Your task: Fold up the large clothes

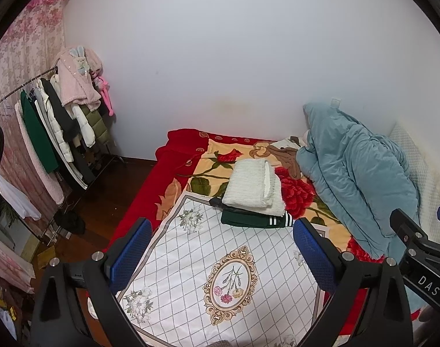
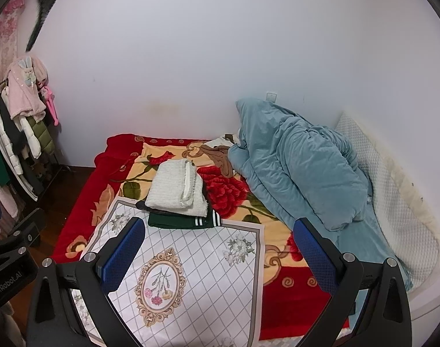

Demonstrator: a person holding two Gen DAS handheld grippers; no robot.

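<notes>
At the left edge, a clothes rack [image 1: 55, 133] stood against the wall, well apart from the work area and loaded with hanging coats. The left gripper [image 1: 223, 256] hovered above the white diamond-patterned cloth [image 1: 220, 245] spread flat on the red floral blanket [image 1: 139, 202], its jaws spread wide and holding nothing. At the far end of that cloth lay the stack of folded clothes [image 1: 253, 195]: a white knit item on top, a dark green item with striped trim beneath. The right gripper [image 2: 220, 256] was held level beside the left, likewise spread apart and empty, aimed forward over the bed. Further right, a brown garment [image 2: 220, 154] lay crumpled just beside the blue quilt [image 2: 301, 167], probably the next piece to fold. Judged risks: reaching over the stack could brush and topple the top layer; a pinch at the brown garment could also catch quilt fabric, since the two touch; dragging it across the patterned cloth could wrinkle the folding surface. Both grippers were tilted slightly downward, side by side, at similar height
</notes>
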